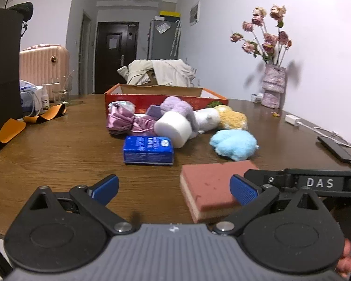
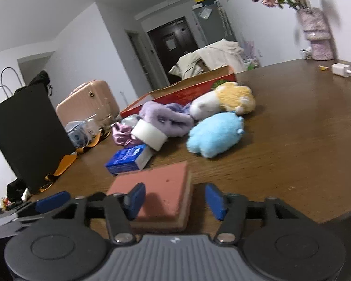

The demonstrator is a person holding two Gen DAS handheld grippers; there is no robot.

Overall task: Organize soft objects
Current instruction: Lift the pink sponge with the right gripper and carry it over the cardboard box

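Observation:
A pink sponge lies on the wooden table near its front edge. My left gripper is open, its right finger beside the sponge. My right gripper is open, its jaws around the near end of the sponge. Behind lie a blue tissue pack, a white foam roll, a blue plush, a yellow-and-white plush, a purple plush and pink satin cloth. A red cardboard box stands open behind the pile.
A black bag with orange straps stands at the table's left. A vase of dried flowers, a white charger and a phone lie along the right edge. A pink suitcase stands beyond.

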